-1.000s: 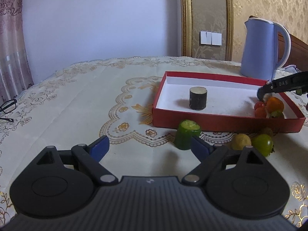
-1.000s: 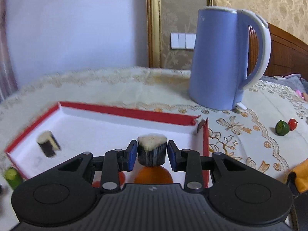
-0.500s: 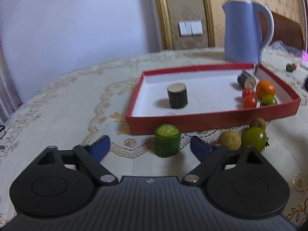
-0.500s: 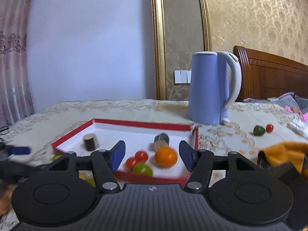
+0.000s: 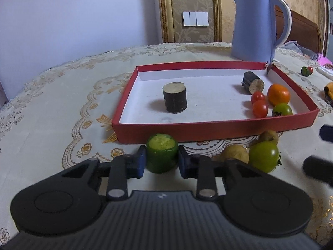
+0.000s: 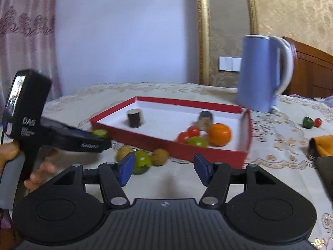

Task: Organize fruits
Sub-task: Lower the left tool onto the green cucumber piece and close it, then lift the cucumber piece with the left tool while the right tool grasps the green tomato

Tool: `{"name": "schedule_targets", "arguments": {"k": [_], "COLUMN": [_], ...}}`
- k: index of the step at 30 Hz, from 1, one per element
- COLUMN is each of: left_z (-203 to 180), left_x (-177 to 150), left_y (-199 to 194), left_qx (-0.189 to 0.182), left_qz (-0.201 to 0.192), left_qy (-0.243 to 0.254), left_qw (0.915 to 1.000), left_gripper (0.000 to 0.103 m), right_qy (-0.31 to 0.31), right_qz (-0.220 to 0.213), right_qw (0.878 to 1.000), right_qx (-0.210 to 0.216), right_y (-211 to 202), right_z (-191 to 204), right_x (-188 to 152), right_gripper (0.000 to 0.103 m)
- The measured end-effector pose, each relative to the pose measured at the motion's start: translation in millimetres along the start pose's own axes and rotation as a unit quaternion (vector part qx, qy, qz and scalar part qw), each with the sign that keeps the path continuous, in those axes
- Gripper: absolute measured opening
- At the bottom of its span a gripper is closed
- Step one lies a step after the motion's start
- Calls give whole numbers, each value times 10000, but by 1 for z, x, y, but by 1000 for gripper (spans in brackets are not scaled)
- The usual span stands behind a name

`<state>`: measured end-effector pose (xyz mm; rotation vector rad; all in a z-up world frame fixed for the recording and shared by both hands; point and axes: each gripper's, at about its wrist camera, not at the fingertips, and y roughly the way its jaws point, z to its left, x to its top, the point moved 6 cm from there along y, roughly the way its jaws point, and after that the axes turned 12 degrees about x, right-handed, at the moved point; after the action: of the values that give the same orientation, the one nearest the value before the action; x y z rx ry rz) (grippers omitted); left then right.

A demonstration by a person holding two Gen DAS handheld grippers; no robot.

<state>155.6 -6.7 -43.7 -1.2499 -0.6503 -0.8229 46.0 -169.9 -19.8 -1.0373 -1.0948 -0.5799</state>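
Note:
My left gripper [image 5: 161, 161] is shut on a green cucumber chunk [image 5: 162, 155] that stands on the tablecloth just in front of the red tray [image 5: 208, 132]. The tray holds two dark cylinder pieces [image 5: 174, 98], two red tomatoes [image 5: 259, 108], an orange [image 5: 278, 94] and a green tomato [image 5: 282, 110]. A green tomato [image 5: 264, 156] and two yellowish fruits [image 5: 236, 154] lie outside the tray's front wall. My right gripper [image 6: 164, 169] is open and empty, low over the table before the tray [image 6: 208, 154], near the loose green tomato [image 6: 142, 162].
A blue kettle [image 5: 256, 27] stands behind the tray. A small green fruit and a red one [image 6: 311, 122] lie far right on the cloth. An orange cloth [image 6: 321, 145] lies at the right edge. The left gripper's body [image 6: 31, 114] shows at left.
My left gripper has moved forward and closed on the cucumber chunk. My right gripper has drawn back from the tray and stays open, its dark piece left lying in the tray.

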Motion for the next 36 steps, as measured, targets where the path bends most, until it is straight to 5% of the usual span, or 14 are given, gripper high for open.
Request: {"name": "schedule_targets", "arguments": {"k": [10, 26, 28, 36], "left_z": [35, 38, 39, 37], "left_x": [0, -3, -4, -2], "left_y": [-24, -31, -32, -37], "left_qx": [-45, -71, -60, -71], "left_qz": [-125, -182, -173, -188], "left_qy": [-476, -509, -512, -496], "left_qw": [9988, 9985, 9985, 9986], "left_gripper": [28, 29, 29, 29], "right_qy": [-341, -464, -451, -447], "right_qz": [447, 1085, 1080, 910], "right_qw": [9983, 9930, 9931, 9948], "right_qx": [135, 61, 77, 83], "right_y": [25, 67, 69, 52], "right_z": [18, 22, 22, 19], "right_x": [-3, -6, -6, -4], "right_gripper": [56, 40, 33, 32]}}
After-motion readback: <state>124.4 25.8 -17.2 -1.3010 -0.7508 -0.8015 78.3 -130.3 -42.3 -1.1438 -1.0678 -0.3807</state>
